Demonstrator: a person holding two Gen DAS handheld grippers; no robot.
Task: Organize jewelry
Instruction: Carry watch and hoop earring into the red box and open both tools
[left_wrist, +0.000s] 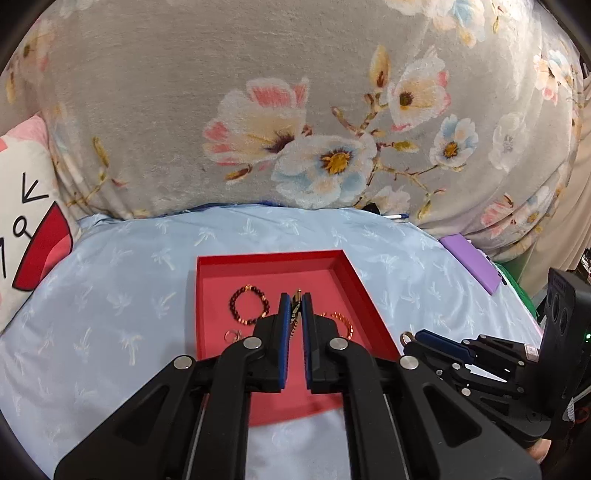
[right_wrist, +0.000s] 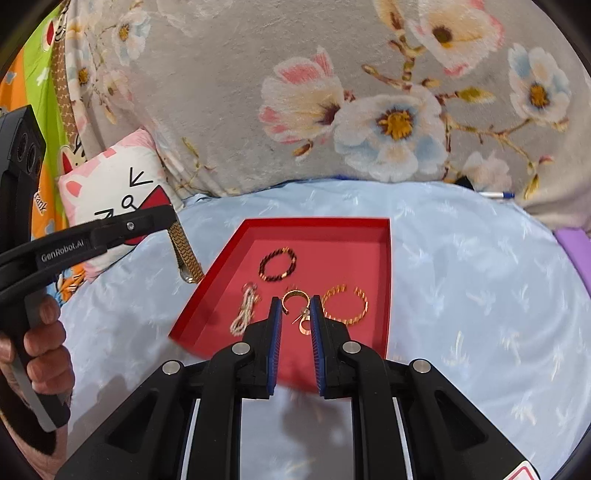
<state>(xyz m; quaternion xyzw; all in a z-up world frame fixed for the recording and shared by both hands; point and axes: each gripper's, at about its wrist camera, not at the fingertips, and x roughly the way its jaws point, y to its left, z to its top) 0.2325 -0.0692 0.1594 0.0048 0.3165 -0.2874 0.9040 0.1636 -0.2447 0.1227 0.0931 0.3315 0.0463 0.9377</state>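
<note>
A red tray lies on a pale blue sheet. In it are a dark beaded bracelet, a gold bangle, a pale twisted chain and small rings. My left gripper is shut on a gold mesh watch band, which hangs from it beside the tray's left edge in the right wrist view. My right gripper is shut on a gold hoop earring over the tray; the earring also shows at its tip in the left wrist view.
A floral grey blanket rises behind the sheet. A cartoon pillow lies at the left. A purple flat case and a pen lie at the right back.
</note>
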